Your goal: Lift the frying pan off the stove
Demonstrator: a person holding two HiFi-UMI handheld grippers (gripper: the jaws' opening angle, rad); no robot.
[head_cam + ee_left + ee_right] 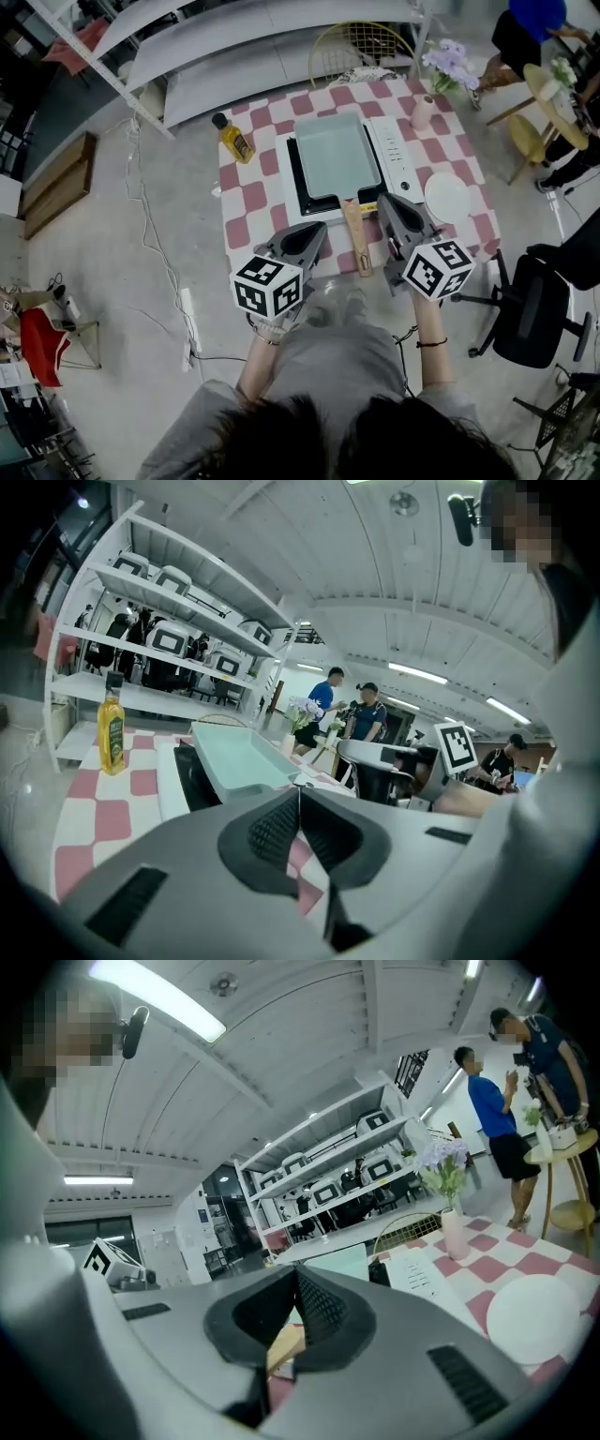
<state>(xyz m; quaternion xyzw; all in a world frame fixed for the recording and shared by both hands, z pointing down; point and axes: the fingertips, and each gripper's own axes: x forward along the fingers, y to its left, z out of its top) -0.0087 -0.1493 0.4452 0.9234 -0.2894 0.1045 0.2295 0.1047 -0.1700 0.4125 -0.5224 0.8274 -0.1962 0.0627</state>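
In the head view, the frying pan point(333, 155) is seen resting on the stove point(401, 161), which stands on the checked desk point(248, 202). Its wooden handle point(356, 239) is pointed towards the person. The 2 tools are held low at either side of that handle, the left hand-held gripper point(319, 228) on one side and the right hand-held gripper point(382, 199) on the other. Neither appears to touch it.

In the left gripper view, the jaws are pressed fully together with nothing between them. The pan is seen ahead on the stove, and an oil bottle point(112, 726) is seen off to the left.

In the right gripper view, the jaws are likewise closed and empty. The handle is glimpsed below and beyond the pads, not gripped.

No part of the lift is judged done. A gripper is yet to be opened, the handle is yet to be grasped, and the pan is yet to be raised clear of the stove.
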